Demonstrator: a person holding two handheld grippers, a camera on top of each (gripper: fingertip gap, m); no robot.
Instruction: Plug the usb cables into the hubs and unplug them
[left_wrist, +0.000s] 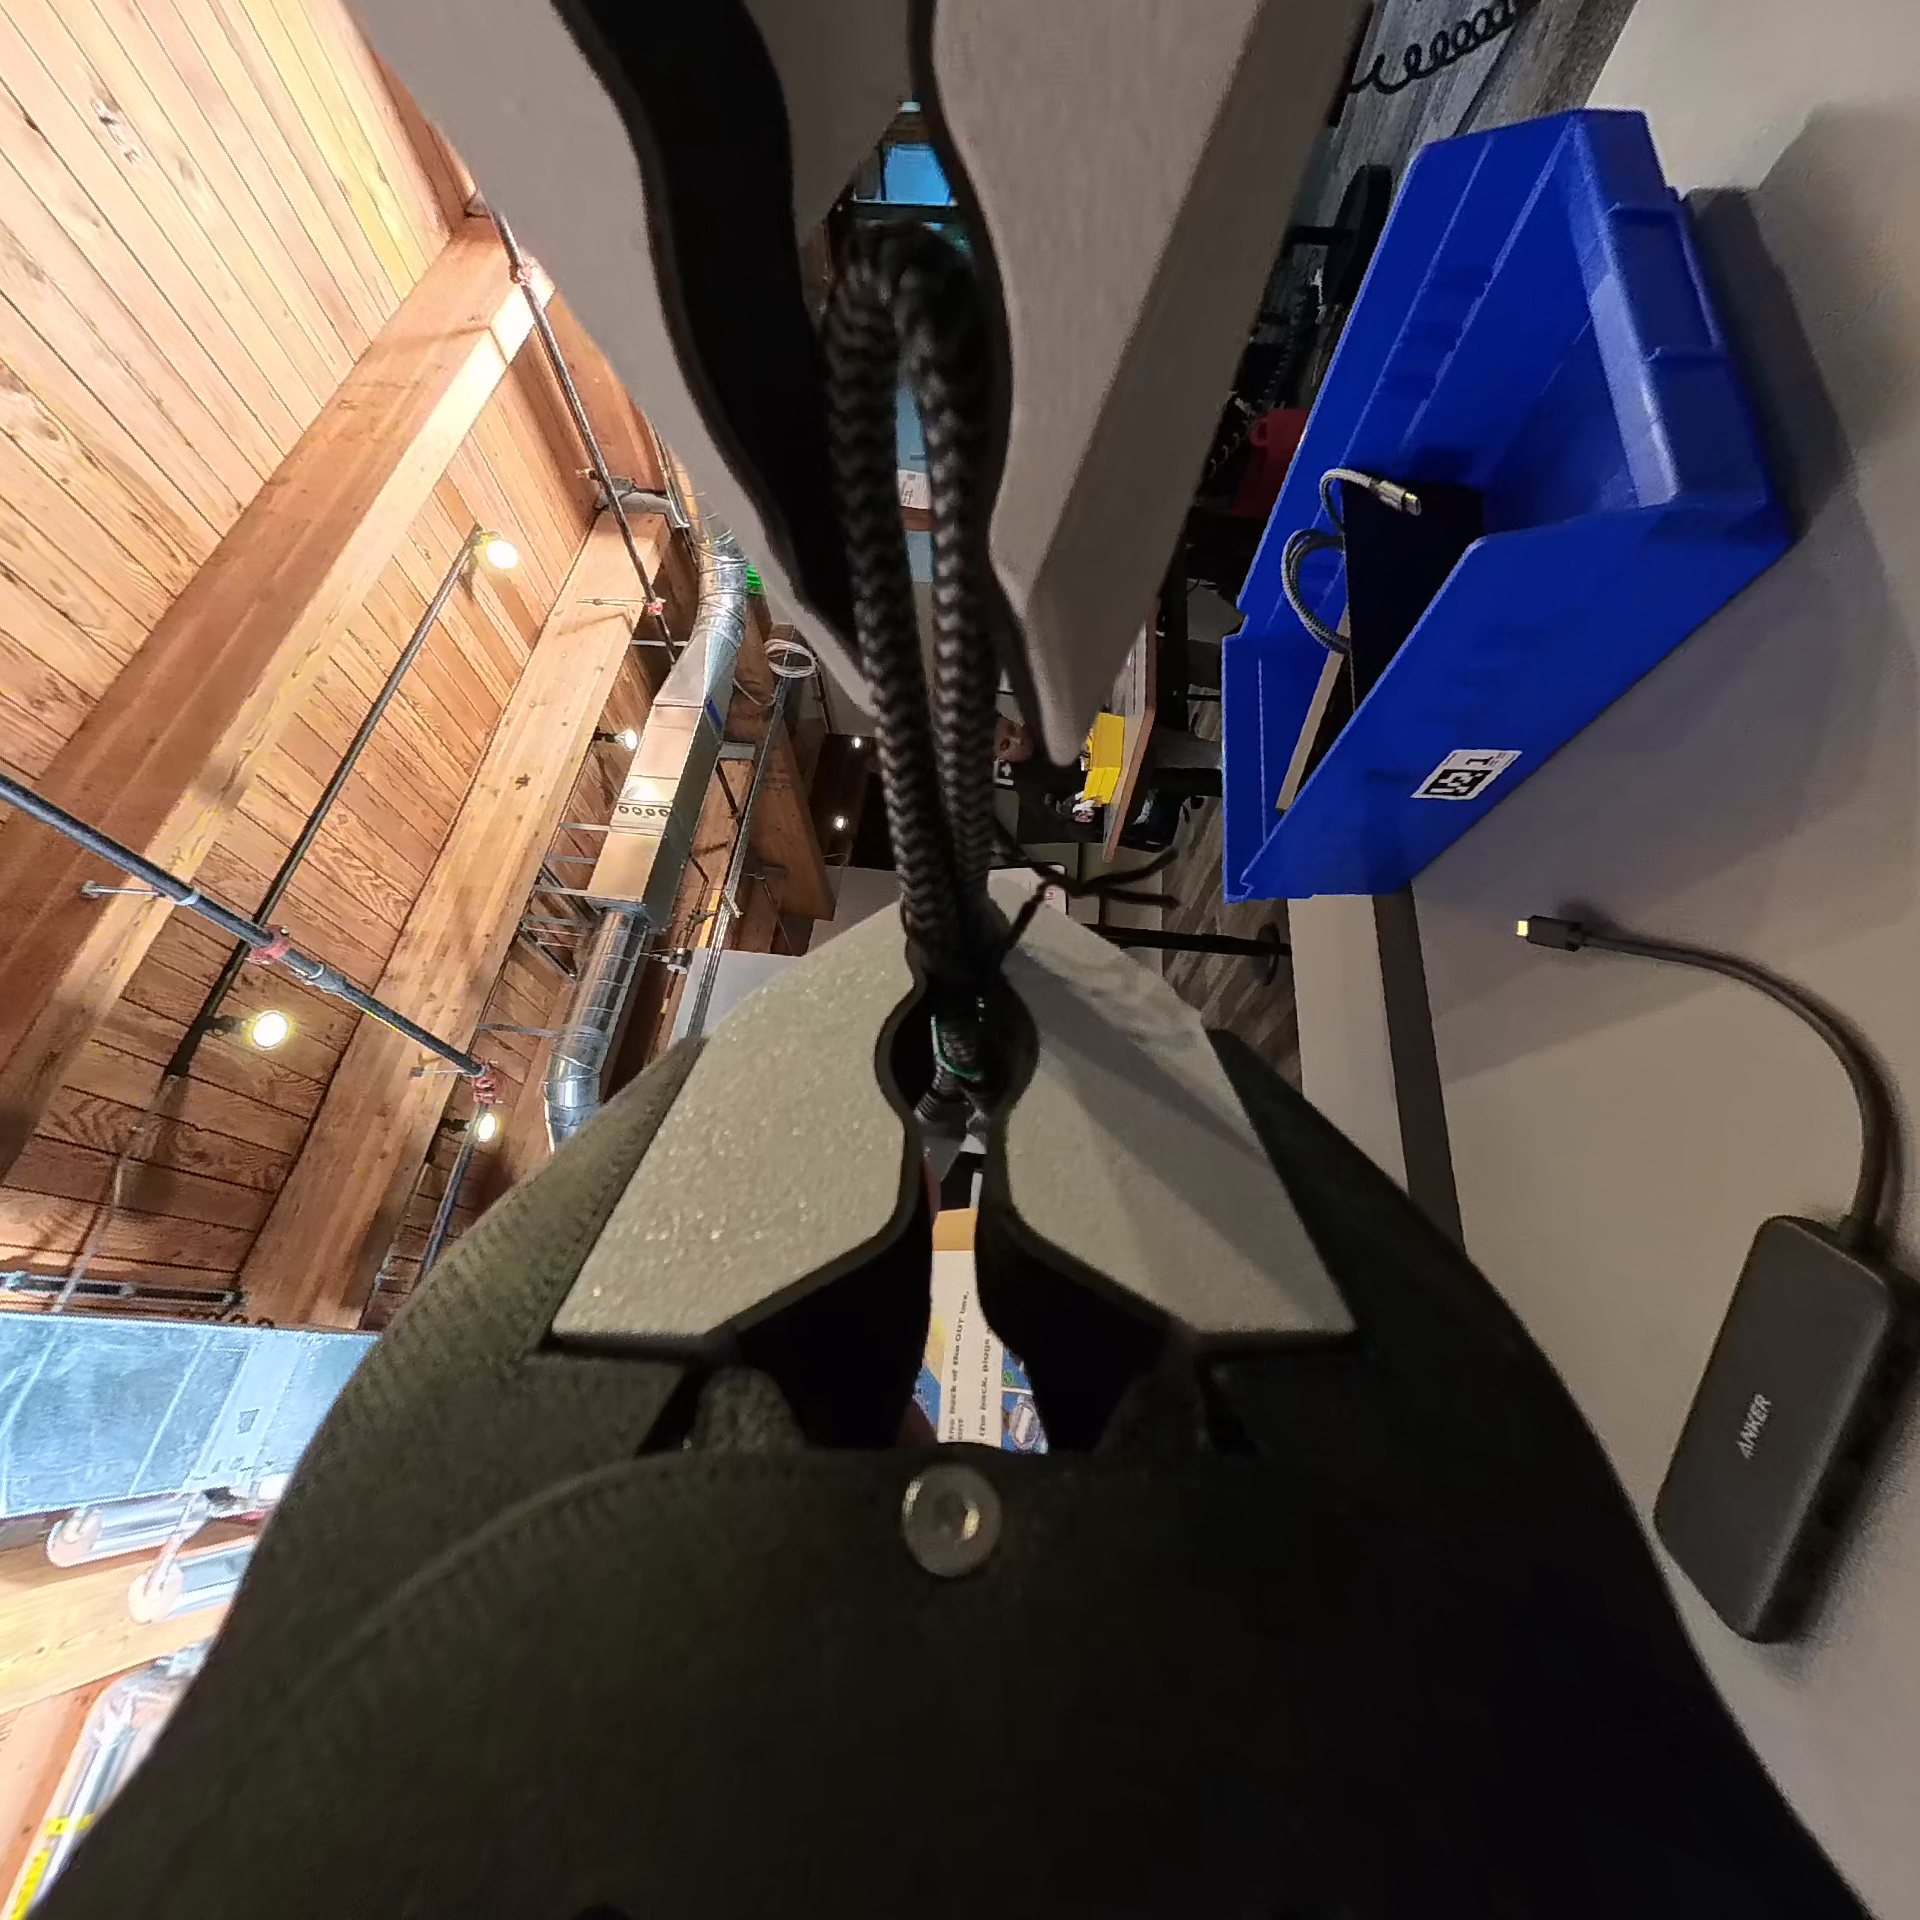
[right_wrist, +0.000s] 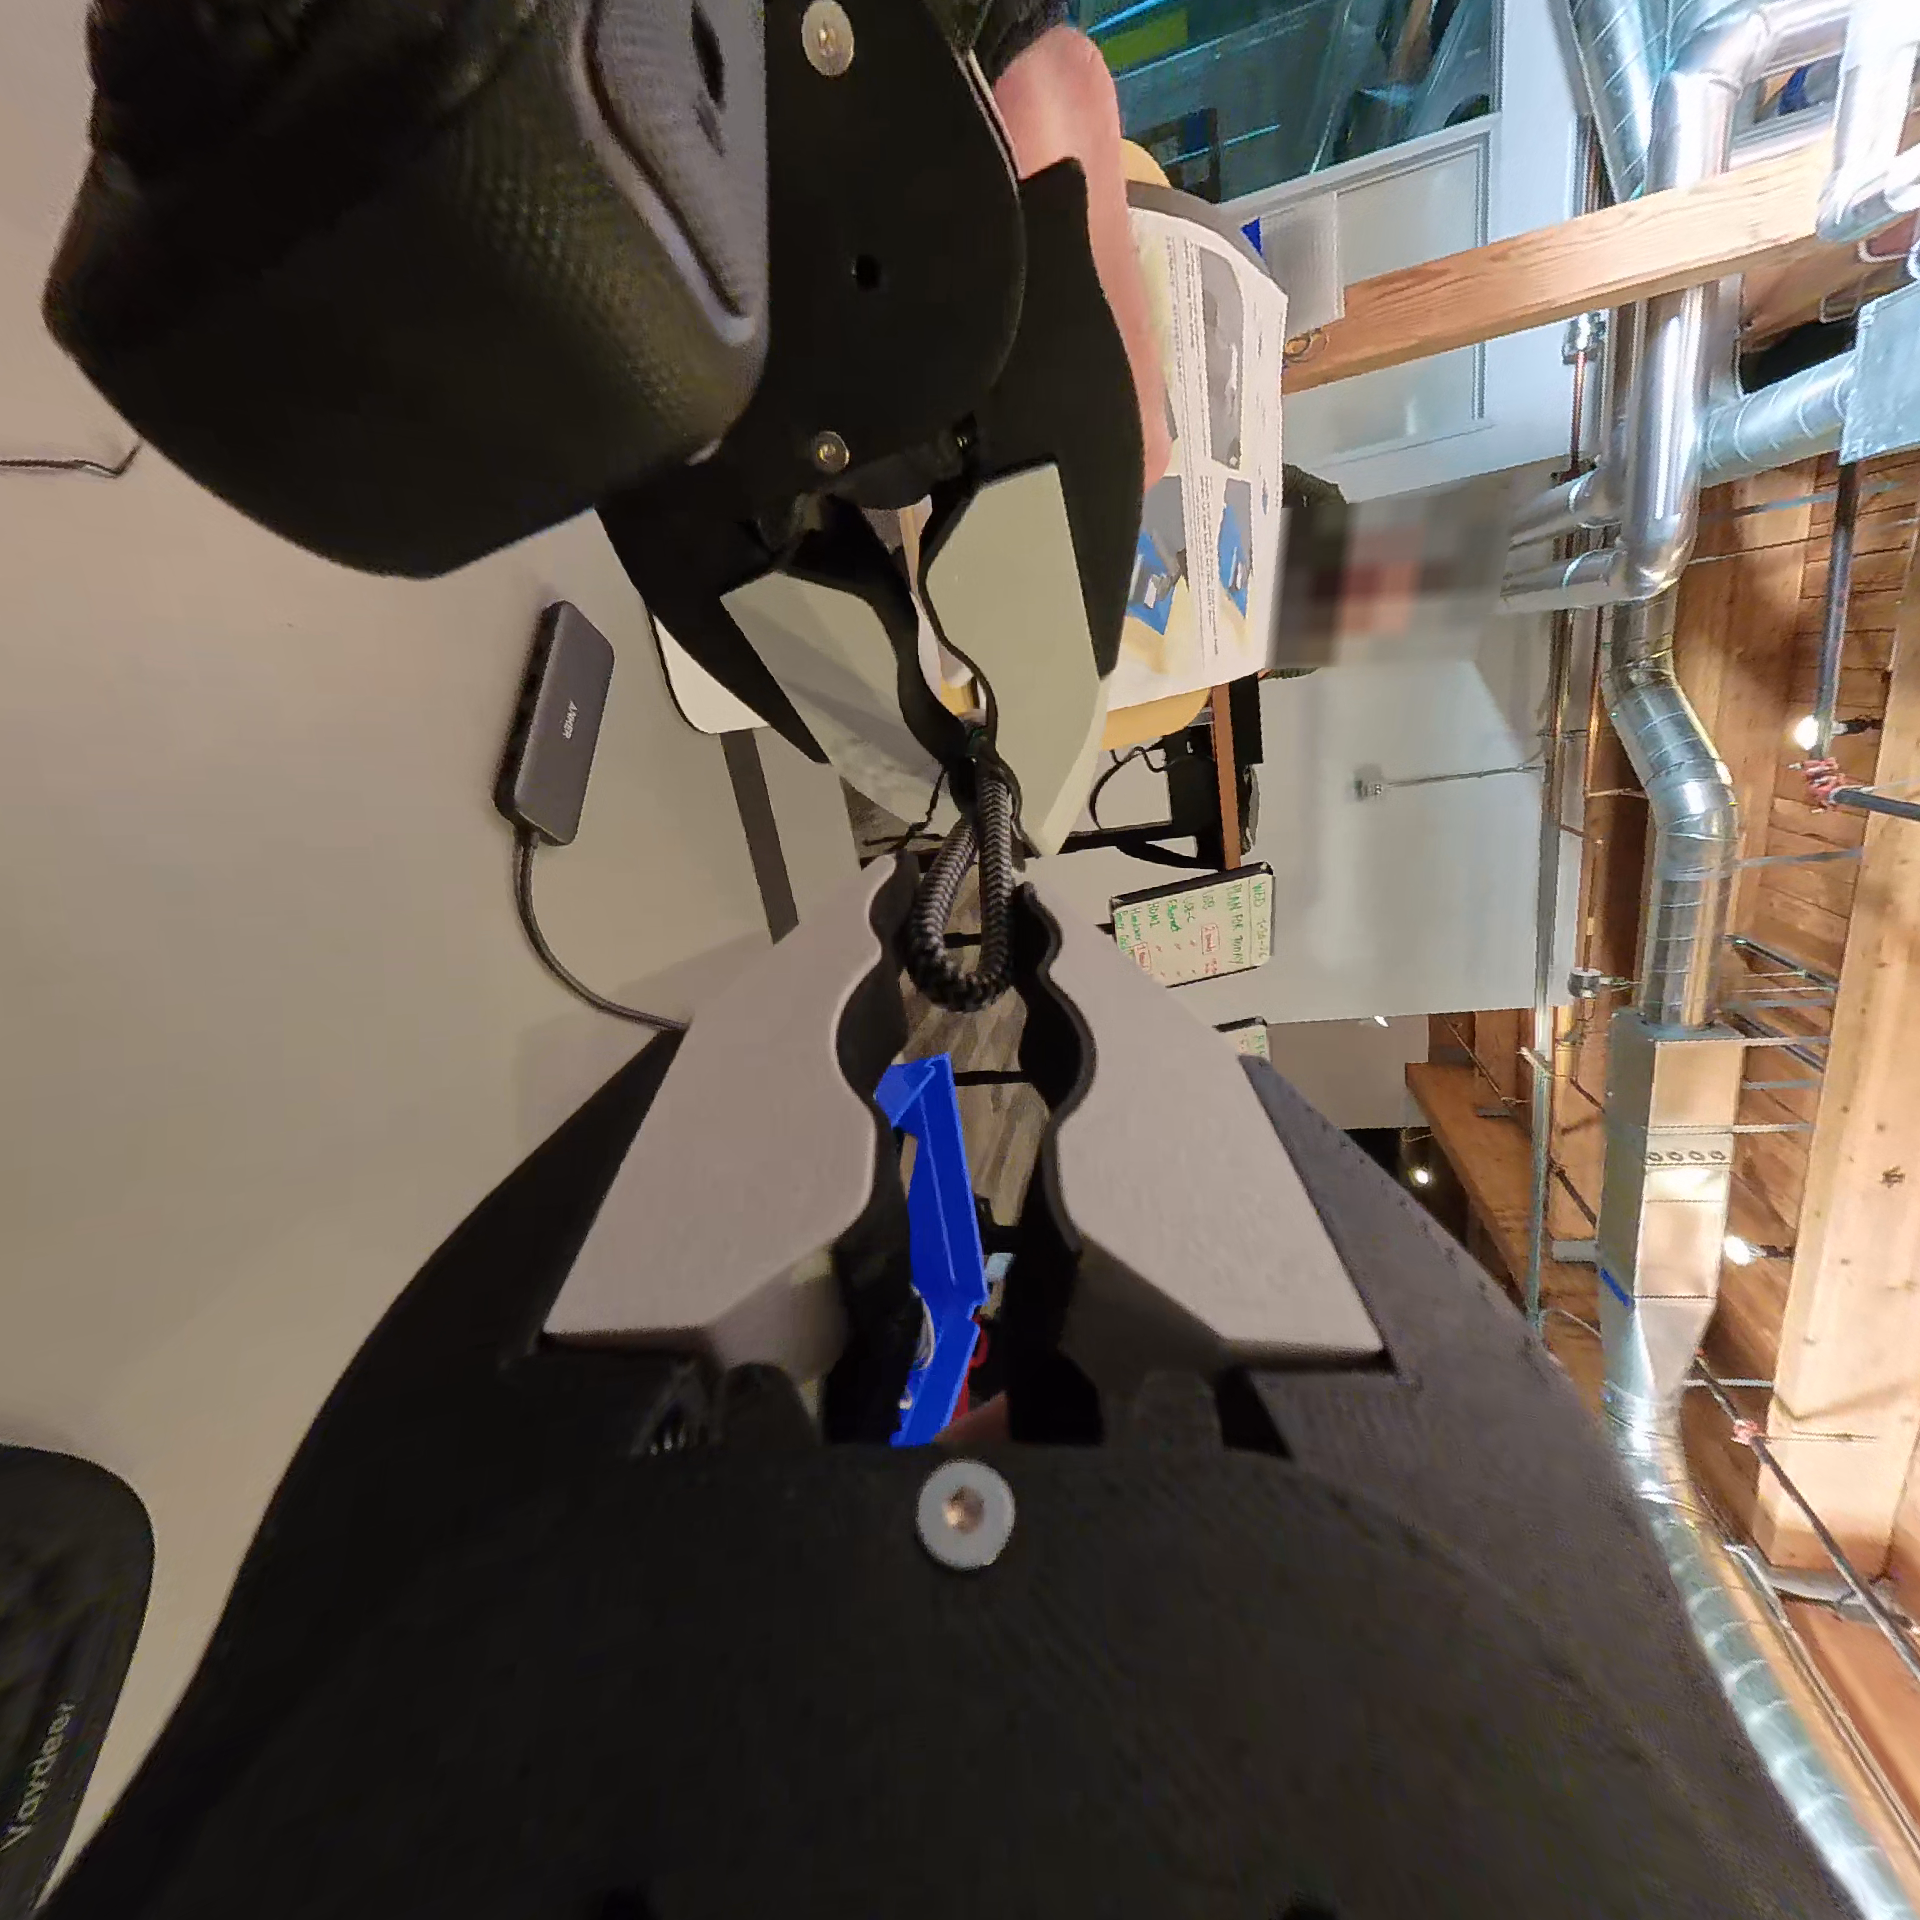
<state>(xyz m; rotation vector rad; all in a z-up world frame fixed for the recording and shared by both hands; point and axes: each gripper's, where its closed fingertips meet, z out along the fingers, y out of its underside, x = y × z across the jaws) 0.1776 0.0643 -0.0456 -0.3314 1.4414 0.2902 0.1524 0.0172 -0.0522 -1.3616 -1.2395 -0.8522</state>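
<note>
Left gripper (left_wrist: 958, 1003) clamped shut on a black braided cable (left_wrist: 914, 582), folded double and running straight ahead along the finger line. Met head-on by the right gripper (left_wrist: 935, 717), with the fold tucked between its pads. Off to the right, down on the bench (left_wrist: 1662, 1039) and well apart from both: a dark grey hub (left_wrist: 1766, 1423), lying flat, long axis toward the blue bin (left_wrist: 1507, 468) at a bench edge, its own thin lead (left_wrist: 1766, 997) curling to a free plug. Pale brand lettering on the hub's top, a square coded sticker (left_wrist: 1465, 774) on the bin, a second, silvery cable (left_wrist: 1340, 509) inside.

From the right wrist: cable's bend cupped in the notch at the tips, pads close around it, squeezing or merely cradling impossible to tell. Hub off to the left, nearer the left gripper. Likely still sorting the cable out before any plugging; no plug end visible on it.
</note>
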